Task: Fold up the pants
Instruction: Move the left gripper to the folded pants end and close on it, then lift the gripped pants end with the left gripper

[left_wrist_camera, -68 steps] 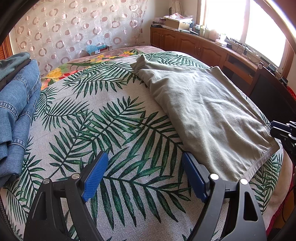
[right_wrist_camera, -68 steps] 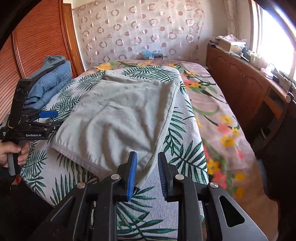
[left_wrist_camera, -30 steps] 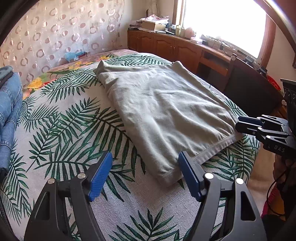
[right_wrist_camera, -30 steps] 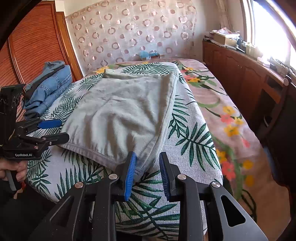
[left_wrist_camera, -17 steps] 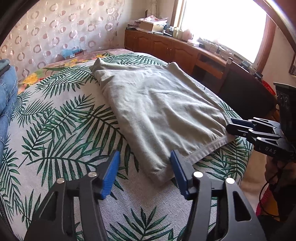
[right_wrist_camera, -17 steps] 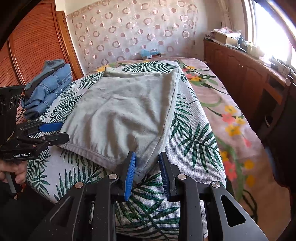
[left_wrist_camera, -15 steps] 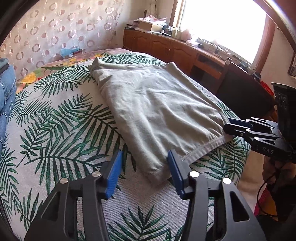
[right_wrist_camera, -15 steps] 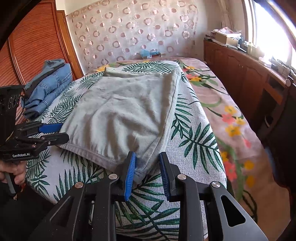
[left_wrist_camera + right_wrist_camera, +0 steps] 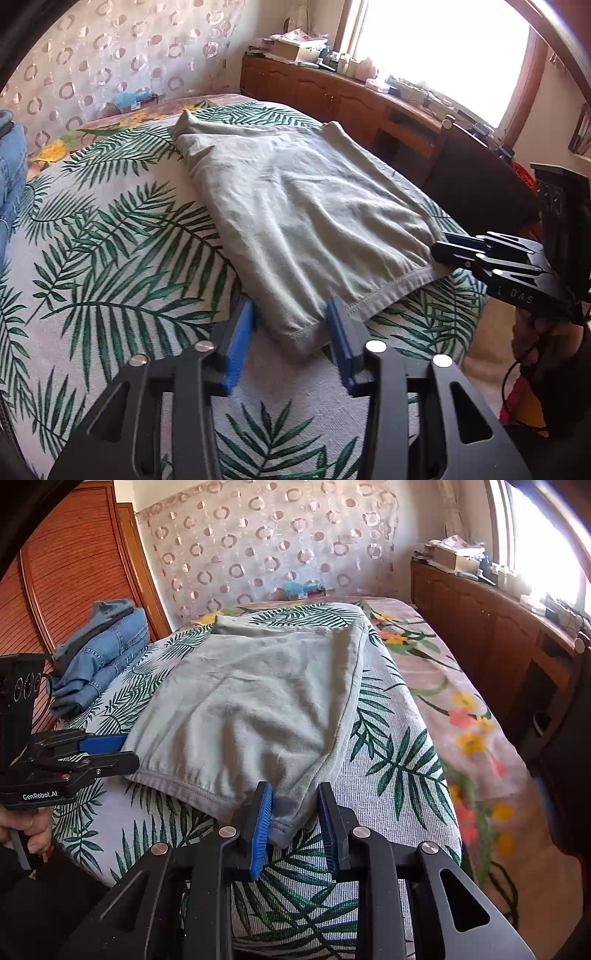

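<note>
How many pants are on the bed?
3, maybe more hidden: the grey pants lie spread on the bed; the blue jeans sit stacked at its far left under a darker folded pair.

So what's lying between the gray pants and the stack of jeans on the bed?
Only bare palm-leaf bedspread separates the gray pants from the stack of jeans; the right wrist view shows it.

Bed [image 9: 110,240] carries pants [image 9: 303,221], jeans [image 9: 99,653].
</note>
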Available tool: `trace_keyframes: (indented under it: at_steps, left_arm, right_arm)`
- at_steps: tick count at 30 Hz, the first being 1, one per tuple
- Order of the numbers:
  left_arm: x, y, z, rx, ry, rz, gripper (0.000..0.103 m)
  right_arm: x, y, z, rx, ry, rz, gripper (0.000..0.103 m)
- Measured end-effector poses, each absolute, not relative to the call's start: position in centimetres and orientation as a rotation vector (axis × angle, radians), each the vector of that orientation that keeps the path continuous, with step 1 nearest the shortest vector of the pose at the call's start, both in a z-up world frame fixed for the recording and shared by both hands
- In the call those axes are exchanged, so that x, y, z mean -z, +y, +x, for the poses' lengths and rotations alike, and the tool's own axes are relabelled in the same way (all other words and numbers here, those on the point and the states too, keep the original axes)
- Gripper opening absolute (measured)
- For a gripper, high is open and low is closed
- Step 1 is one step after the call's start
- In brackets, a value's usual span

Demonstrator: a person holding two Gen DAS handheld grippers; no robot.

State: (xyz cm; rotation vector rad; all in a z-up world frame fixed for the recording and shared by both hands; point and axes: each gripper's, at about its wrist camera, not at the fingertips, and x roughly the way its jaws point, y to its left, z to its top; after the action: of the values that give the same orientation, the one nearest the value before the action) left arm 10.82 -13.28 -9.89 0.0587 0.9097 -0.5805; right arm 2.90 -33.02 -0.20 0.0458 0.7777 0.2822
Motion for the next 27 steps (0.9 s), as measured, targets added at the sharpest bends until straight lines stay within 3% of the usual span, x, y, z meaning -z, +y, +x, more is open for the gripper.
trace_keyframes:
  at_steps: [2,3,8,20,27]
  left_arm:
    - [9.7,-13.5,10.5,0.599,0.907,0.059,0.023]
    - [9.6,-13.7,10.4,0.597,0.902,0.067,0.021]
    - [9.1,-13.4,10.0,0.589,0.885,0.065,0.011]
    - [7.6,-13.2,8.7,0.601,0.845,0.074,0.004]
    - [8.8,-13.0,9.6,0.570,0.895,0.061,0.005]
  right_arm:
    - [0.3,-32.8,2.8,-0.282,0.774,0.042,0.019]
    - [0.3,-32.8,2.8,-0.288,0.772,0.041,0.012]
    - [0.1,-32.7,2.6,-0.310,0.776,0.036,0.010]
    - [-1.0,-33.0,1.8,-0.308,0.746,0.046,0.009]
    - [-0.2,-32.8,2.1,-0.293,0.763,0.037,0.009]
